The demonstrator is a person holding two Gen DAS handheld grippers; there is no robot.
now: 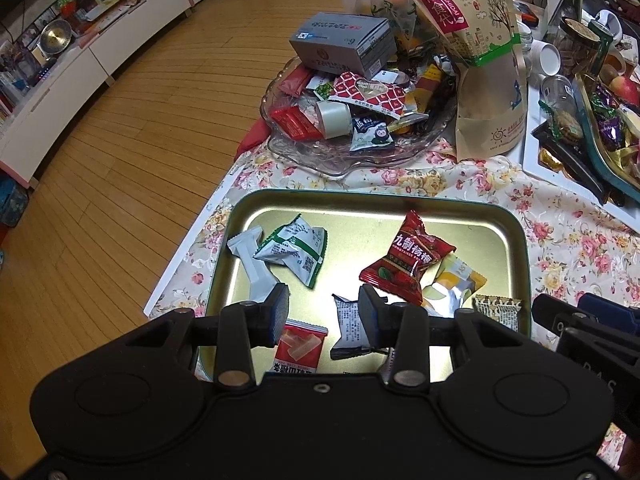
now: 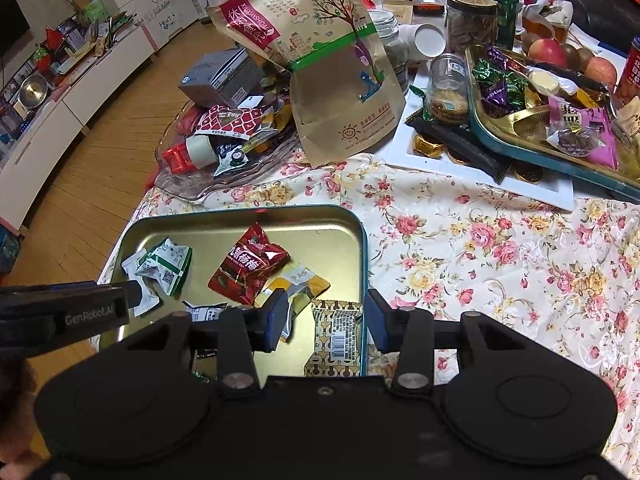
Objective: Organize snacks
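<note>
A tin tray (image 1: 376,199) with a teal rim and gold floor lies on the flowered cloth and holds several wrapped snacks. Among them are a green-and-white packet (image 1: 294,250), a red packet (image 1: 408,260), a yellow-and-silver packet (image 1: 456,284) and a brown patterned packet (image 2: 336,336). My left gripper (image 1: 324,314) hovers open over the tray's near side, above a red-and-white packet (image 1: 298,346) and a black-and-white one (image 1: 350,328). My right gripper (image 2: 326,320) stands open over the tray's right corner. The brown packet lies below its gap, and its right finger is outside the rim.
A glass dish (image 1: 304,164) heaped with snacks, a grey box (image 1: 344,42) and a tall kraft pouch (image 1: 480,60) stand behind the tray. At the right a second tin tray (image 2: 520,152) of candies rests on a white board, with jars and apples. The table edge and wood floor are to the left.
</note>
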